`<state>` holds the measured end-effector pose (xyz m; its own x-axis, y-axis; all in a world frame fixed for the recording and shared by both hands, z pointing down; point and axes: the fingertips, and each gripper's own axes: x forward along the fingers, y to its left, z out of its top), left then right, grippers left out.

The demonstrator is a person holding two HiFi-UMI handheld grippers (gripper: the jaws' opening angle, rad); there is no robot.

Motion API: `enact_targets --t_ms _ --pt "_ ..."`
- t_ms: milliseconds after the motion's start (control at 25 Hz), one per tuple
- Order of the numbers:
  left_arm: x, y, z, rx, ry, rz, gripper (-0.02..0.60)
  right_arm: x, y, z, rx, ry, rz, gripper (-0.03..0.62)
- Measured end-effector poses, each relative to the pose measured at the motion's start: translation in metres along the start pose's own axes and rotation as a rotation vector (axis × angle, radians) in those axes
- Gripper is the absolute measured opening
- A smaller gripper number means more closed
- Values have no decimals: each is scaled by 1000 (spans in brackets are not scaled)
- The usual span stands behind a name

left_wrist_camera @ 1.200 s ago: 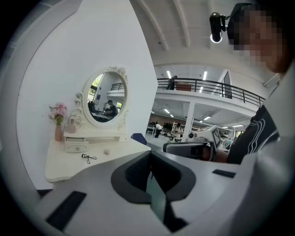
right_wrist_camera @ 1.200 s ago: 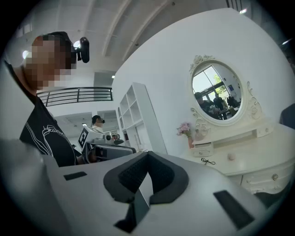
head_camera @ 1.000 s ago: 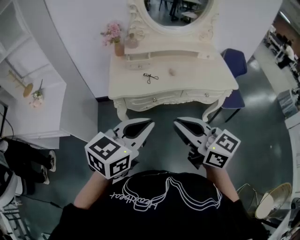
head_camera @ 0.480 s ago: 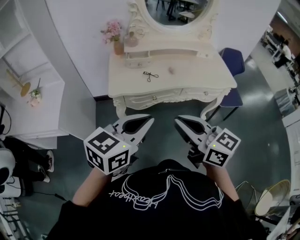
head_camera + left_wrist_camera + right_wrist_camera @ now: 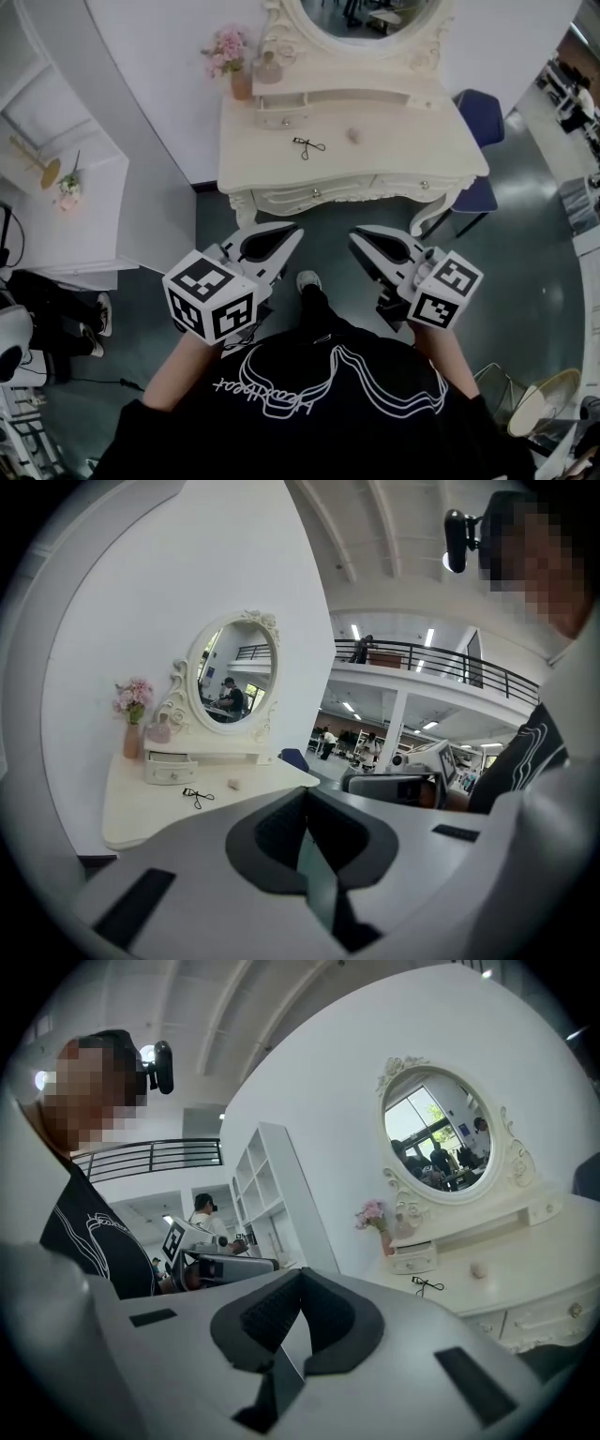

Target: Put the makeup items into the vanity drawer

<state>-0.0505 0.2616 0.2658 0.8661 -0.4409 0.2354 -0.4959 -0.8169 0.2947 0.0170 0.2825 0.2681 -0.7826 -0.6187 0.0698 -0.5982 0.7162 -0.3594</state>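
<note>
Two hand-held grippers level in front of the vanity, both closed on nothing.

Head view: the left gripper (image 5: 292,234) and right gripper (image 5: 358,236) are side by side above the floor, near the vanity (image 5: 441,150) but apart from it. An eyelash curler (image 5: 308,145) and a small pale round item (image 5: 353,135) lie on the vanity top, near each other. The vanity drawer (image 5: 328,192) below them is closed. Left gripper view: the jaws meet, with nothing between them, and the makeup items lie on the tabletop beyond to the left. Right gripper view: the jaws are pressed together and empty, with the vanity to the right, under its oval mirror (image 5: 441,1138).
</note>
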Motion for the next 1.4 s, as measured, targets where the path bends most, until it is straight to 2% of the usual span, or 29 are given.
enact_targets --t_ms 200,440,880,1160,1400 --pt "27 39 3 -30 33 19 3 28 -41 4 32 17 23 7" --pt "74 99 5 -85 79 52 3 68 -113 9 85 49 38 6" --pt "159 192 42 -113 113 102 3 122 -228 46 96 75 60 6" --pt "176 221 59 -115 97 128 3 142 -260 56 53 99 72 6" --pt "173 240 49 -145 104 146 3 153 -272 45 51 122 62 11"
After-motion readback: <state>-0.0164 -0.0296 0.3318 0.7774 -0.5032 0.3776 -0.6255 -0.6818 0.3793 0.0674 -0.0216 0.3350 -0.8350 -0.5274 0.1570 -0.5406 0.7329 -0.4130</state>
